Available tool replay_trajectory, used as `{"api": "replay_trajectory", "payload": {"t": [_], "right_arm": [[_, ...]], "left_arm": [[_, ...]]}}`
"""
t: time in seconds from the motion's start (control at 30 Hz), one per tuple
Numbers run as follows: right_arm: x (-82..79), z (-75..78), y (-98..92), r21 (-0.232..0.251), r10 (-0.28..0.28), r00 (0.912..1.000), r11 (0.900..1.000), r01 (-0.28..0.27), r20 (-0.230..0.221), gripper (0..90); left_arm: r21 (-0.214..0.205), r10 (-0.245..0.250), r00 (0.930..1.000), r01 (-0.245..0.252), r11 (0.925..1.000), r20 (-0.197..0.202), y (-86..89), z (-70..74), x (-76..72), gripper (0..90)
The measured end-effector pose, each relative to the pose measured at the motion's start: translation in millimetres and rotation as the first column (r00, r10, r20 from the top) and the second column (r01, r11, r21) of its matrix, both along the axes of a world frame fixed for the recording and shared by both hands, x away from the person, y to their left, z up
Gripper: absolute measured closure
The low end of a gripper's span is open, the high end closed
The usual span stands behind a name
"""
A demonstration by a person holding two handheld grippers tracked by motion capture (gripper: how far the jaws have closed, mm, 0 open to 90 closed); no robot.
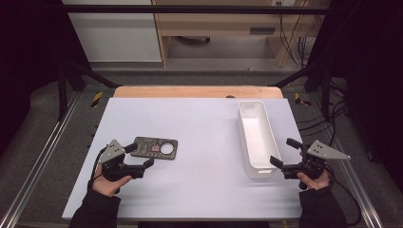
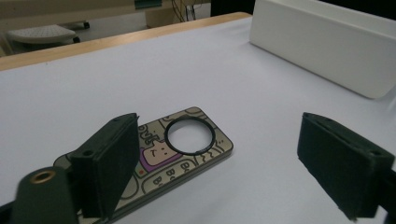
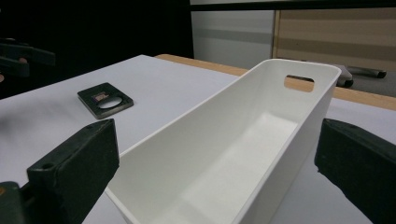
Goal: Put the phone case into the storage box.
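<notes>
The left claw (image 1: 139, 155) stood with its jaws apart, clamped on nothing, low over the near left part of the counter (image 1: 199, 185). In the left gripper view one jaw overlapped the near end of the phone case (image 2: 187, 156) while the other stood well off to the side over bare counter; whether the pad touched the case could not be told. The phone case lay flat, a dark-rimmed rectangle with rounded corners, printed with outlined cartoon shapes on a tan ground, a purple patch near its middle, and a round black-ringed hole at one end through which the counter showed. From the high view it lay just beyond the left claw, in the left half of the counter.

The right claw (image 1: 285, 153) was also apart and held nothing, its jaws standing on either side of the near end of the white bin (image 1: 259, 166), a long, empty container with a slot handle in its far wall, well apart from the phone case.
</notes>
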State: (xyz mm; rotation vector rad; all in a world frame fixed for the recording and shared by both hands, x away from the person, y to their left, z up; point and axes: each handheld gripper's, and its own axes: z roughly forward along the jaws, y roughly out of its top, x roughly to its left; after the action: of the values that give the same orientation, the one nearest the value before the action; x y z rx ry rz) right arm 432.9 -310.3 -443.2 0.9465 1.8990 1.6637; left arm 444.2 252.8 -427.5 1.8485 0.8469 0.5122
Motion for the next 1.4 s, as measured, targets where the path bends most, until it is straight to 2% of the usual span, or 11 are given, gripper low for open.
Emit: {"api": "replay_trajectory", "payload": {"t": [0.2, 0.27, 0.4, 0.43, 0.53, 0.63, 0.7, 0.8, 1.03, 1.17, 1.4], "right_arm": [[-0.3, 0.2, -0.2, 0.001, -0.002, 1.0, 1.0, 0.002, -0.001, 0.5], [-0.2, 0.2, -0.5, 0.001, -0.002, 1.0, 1.0, 0.002, 0.0, 0.5], [-0.3, 0.1, -0.7, 0.002, -0.003, 1.0, 1.0, 0.003, 0.0, 0.5], [-0.2, -0.1, -0.8, 0.002, -0.003, 1.0, 1.0, 0.003, 0.0, 0.5], [-0.2, -0.1, -0.6, 0.003, -0.003, 1.0, 1.0, 0.003, -0.002, 0.5], [-0.1, -0.3, -0.7, 0.002, -0.004, 1.0, 1.0, 0.004, -0.003, 0.5], [-0.1, -0.4, -0.8, 0.003, -0.003, 1.0, 1.0, 0.003, -0.002, 0.5], [0.0, -0.6, -0.6, 0.001, -0.003, 1.0, 1.0, 0.003, -0.002, 0.5], [-0.1, -0.5, -0.6, 0.001, -0.004, 1.0, 1.0, 0.004, -0.003, 0.5], [0.0, -0.6, -0.6, 0.001, -0.003, 1.0, 1.0, 0.003, -0.003, 0.5], [0.0, -0.7, -0.6, 0.002, -0.004, 1.0, 1.0, 0.004, -0.003, 0.5]], "left_arm": [[0.026, 0.032, 0.9991, -0.031, 0.9992, -0.027, -7.1, -4.3, 3.6, 25.9], [0.057, 0.049, 0.9982, -0.047, 0.9973, -0.036, -11.4, -6.4, 5.4, 30.2], [0.056, 0.049, 0.9967, -0.045, 0.9974, -0.065, -15.7, -8.5, 7.6, 37.2], [0.081, 0.048, 0.9965, -0.042, 0.9958, -0.069, -18.3, -10.0, 9.1, 43.5], [0.127, 0.05, 0.9972, -0.042, 0.991, -0.057, -22.7, -13.1, 11.0, 50.1], [0.143, 0.044, 0.9974, -0.035, 0.9891, -0.057, -25.9, -15.1, 12.2, 54.8], [0.134, 0.037, 0.9979, -0.029, 0.9905, -0.053, -26.8, -16.1, 12.5, 56.3], [0.147, 0.046, 0.9924, -0.029, 0.9888, -0.114, -30.9, -19.0, 15.3, 62.3], [0.136, 0.066, 0.9899, -0.049, 0.9895, -0.125, -35.8, -24.6, 20.0, 77.3], [0.158, 0.087, 0.9887, -0.067, 0.9851, -0.122, -38.6, -27.4, 22.0, 82.0], [0.159, 0.094, 0.9821, -0.067, 0.9849, -0.164, -45.4, -32.7, 25.2, 89.4]]}}
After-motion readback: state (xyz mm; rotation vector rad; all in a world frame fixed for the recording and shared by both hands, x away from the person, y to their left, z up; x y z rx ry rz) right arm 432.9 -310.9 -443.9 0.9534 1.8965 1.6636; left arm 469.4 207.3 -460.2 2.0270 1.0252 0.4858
